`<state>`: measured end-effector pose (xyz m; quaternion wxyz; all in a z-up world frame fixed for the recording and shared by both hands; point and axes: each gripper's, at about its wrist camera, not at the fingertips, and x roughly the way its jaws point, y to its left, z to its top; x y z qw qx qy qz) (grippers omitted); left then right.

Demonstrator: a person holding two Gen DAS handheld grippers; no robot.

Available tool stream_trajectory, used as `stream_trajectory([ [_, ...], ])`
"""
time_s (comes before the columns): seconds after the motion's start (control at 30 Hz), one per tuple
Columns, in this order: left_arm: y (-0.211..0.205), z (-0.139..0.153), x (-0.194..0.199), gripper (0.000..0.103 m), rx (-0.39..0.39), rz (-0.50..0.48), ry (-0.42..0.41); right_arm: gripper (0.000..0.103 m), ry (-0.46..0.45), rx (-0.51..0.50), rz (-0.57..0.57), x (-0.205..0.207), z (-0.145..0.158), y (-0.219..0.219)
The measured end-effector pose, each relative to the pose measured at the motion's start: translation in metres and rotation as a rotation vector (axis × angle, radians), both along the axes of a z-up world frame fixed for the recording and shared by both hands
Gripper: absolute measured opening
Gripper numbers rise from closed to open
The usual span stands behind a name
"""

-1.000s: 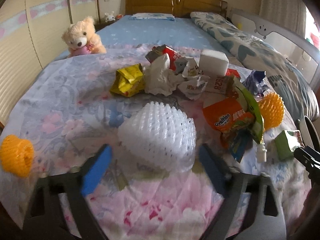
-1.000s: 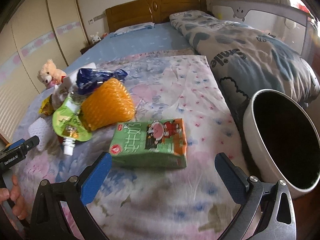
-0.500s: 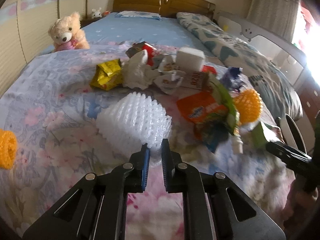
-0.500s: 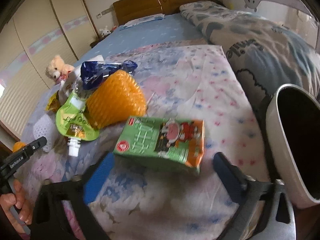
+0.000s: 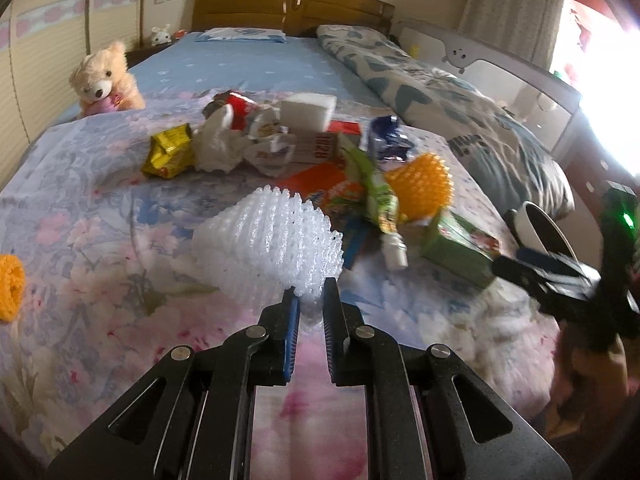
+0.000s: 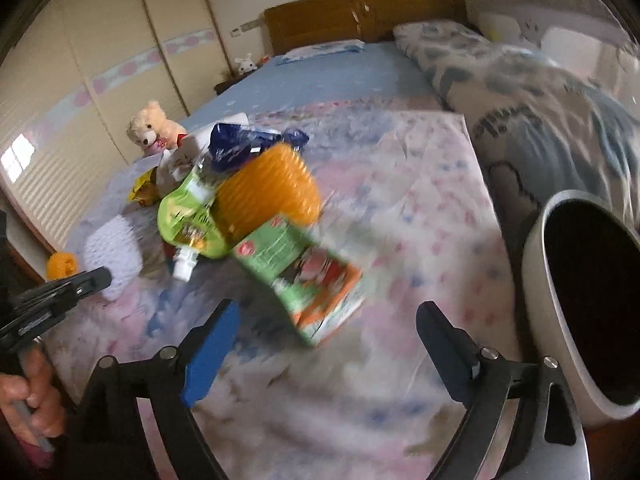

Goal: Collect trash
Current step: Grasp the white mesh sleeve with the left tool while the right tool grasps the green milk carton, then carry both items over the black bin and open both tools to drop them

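Note:
My left gripper [image 5: 310, 294] is shut on the near edge of a white foam fruit net [image 5: 272, 240], which lies on the flowered bedspread [image 5: 100, 240]. My right gripper [image 6: 326, 312] points down at a green drink carton [image 6: 296, 272]. Its jaws are opening, the carton's near corner lies between them, and the pads stay clear of it. The picture there is blurred. A white trash bin [image 6: 536, 280] with a dark inside stands at the bed's right edge, also visible in the left wrist view as bin [image 5: 524, 220]. The right gripper [image 5: 532, 264] shows beside the carton [image 5: 460, 244].
An orange foam net [image 6: 268, 188], a green spout pouch [image 6: 188, 216], a blue wrapper [image 6: 240, 140], a yellow wrapper [image 5: 168, 152], crumpled tissue [image 5: 216, 144] and a white box [image 5: 308, 108] lie in a pile. An orange ring [image 5: 8, 280] sits far left, a teddy bear [image 5: 104, 80] behind. A folded quilt [image 5: 460, 120] lies along the right.
The left jaws went from wide open around the white net to shut on its near edge, and the hand drew back. The right view rolled; the carton now lies diagonally.

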<state>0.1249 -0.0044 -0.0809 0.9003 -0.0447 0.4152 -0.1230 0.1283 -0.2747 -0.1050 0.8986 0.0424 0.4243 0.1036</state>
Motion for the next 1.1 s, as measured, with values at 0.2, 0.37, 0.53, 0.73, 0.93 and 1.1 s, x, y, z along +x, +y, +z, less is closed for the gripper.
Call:
stream_trajectory([
  [0.2,-0.013,0.006,-0.01,0.01,-0.006,-0.041,0.003,0.089,0.04,-0.034,0.126,0.036,-0.007,0.009],
  [0.37,-0.024,0.014,-0.017,0.01,-0.004,-0.082,-0.012,0.053,0.053,-0.027,0.152,0.027,-0.011,0.013],
  [0.53,-0.048,0.022,-0.027,0.01,-0.021,-0.169,-0.032,0.049,0.033,0.011,0.063,-0.007,-0.006,-0.004],
  [0.73,-0.089,0.023,-0.033,0.01,-0.03,-0.284,-0.022,0.049,0.022,0.067,-0.07,-0.039,0.009,-0.045],
  [0.93,-0.132,0.023,-0.033,0.01,-0.042,-0.39,-0.001,0.049,0.004,0.133,-0.202,-0.066,0.024,-0.096],
  [1.1,-0.163,0.027,-0.031,0.01,-0.037,-0.461,-0.001,0.049,-0.021,0.114,-0.281,-0.082,0.034,-0.128],
])
